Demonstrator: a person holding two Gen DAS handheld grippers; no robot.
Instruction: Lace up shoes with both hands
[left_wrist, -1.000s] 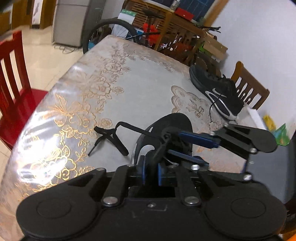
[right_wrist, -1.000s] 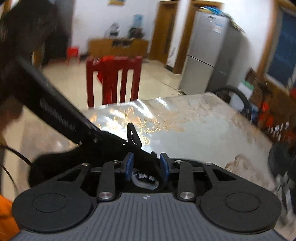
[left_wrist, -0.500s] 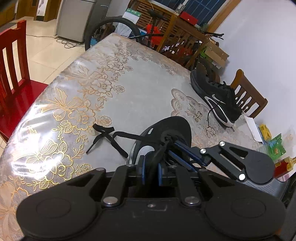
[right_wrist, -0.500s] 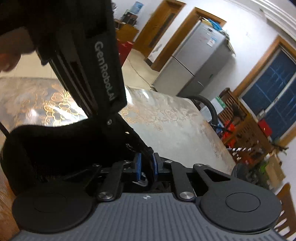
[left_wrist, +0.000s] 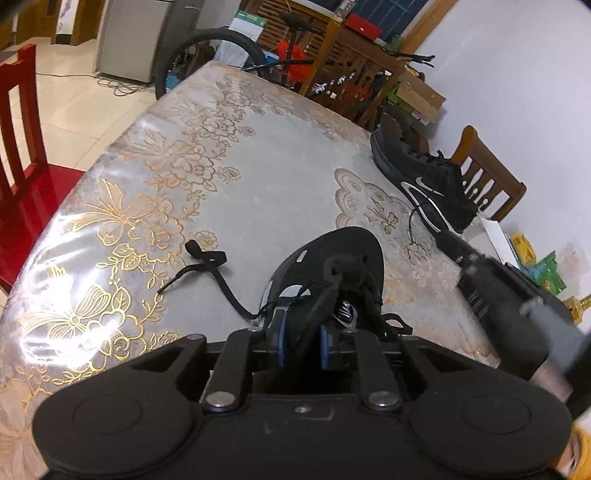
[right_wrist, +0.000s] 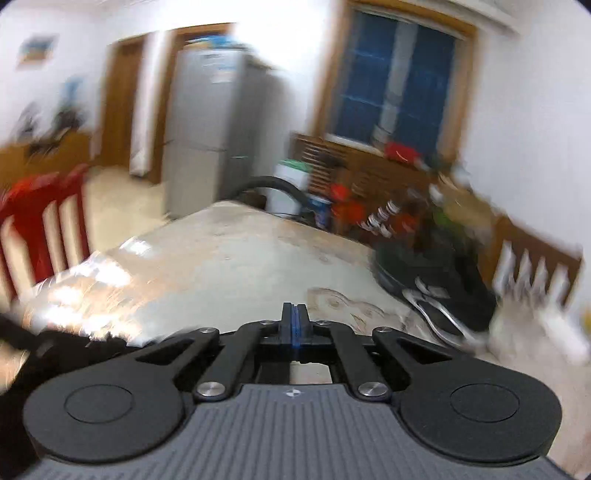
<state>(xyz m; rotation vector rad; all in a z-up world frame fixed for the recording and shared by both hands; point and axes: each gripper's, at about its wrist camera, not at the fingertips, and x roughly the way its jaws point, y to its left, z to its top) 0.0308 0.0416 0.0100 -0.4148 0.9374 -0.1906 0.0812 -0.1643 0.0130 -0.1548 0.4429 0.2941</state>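
Black sneaker (left_wrist: 332, 273) is lying on the tabletop (left_wrist: 258, 184) while left gripper (left_wrist: 301, 343) jaws, opening slightly, are pinching its lace taut for threading; right gripper (right_wrist: 294, 321) jaws are closing empty.

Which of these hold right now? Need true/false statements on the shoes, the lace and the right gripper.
1. Two black shoes are on the table: the near shoe and the far shoe. True.
2. The right gripper's fingers stand wide open. False: the right gripper is shut, pads together, with nothing between them.
3. A loose lace end lies on the tablecloth, left of the near shoe in the left wrist view. True.
4. The far shoe lies on the floor. False: it sits on the table, near its far right edge.
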